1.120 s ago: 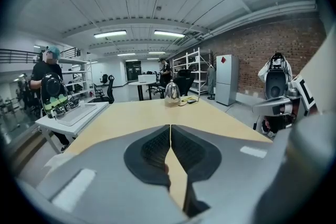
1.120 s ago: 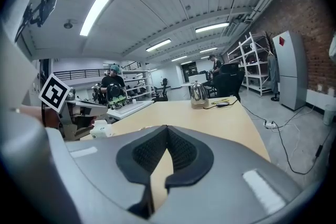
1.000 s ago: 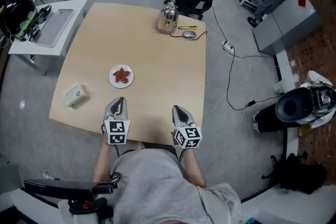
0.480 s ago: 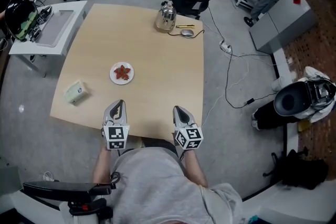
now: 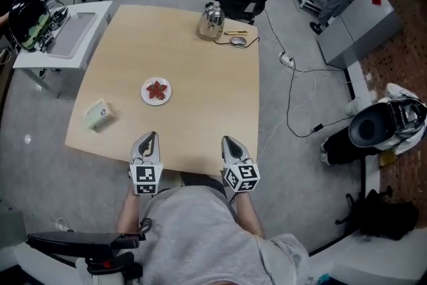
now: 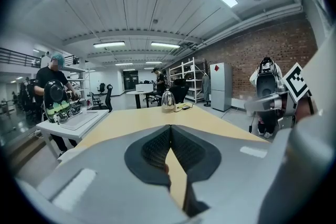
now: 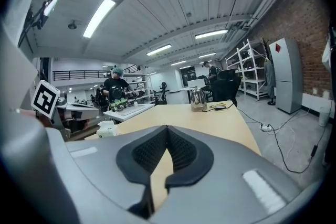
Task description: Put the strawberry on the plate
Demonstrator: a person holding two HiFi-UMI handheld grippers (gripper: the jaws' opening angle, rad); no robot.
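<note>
Left gripper (image 5: pixel 151 137), right gripper (image 5: pixel 227 140): jaws together, empty. Strawberry (image 5: pixel 156 90) on plate (image 5: pixel 144 97), ahead of left gripper. Risk: closed jaws reaching forward could nudge plate, rolling strawberry off

The left gripper (image 5: pixel 151 136) and the right gripper (image 5: pixel 226 139) lie side by side at the surface's (image 5: pixel 200 97) near edge. Ahead of the left jaws sits the plate (image 5: pixel 167 97), strawberry (image 5: pixel 157 90) on it — a box (image 5: pixel 98 115) further left. Far ahead stands a kettle (image 5: pixel 211 21), a mouse (image 5: pixel 237 41) just right of it.
</note>
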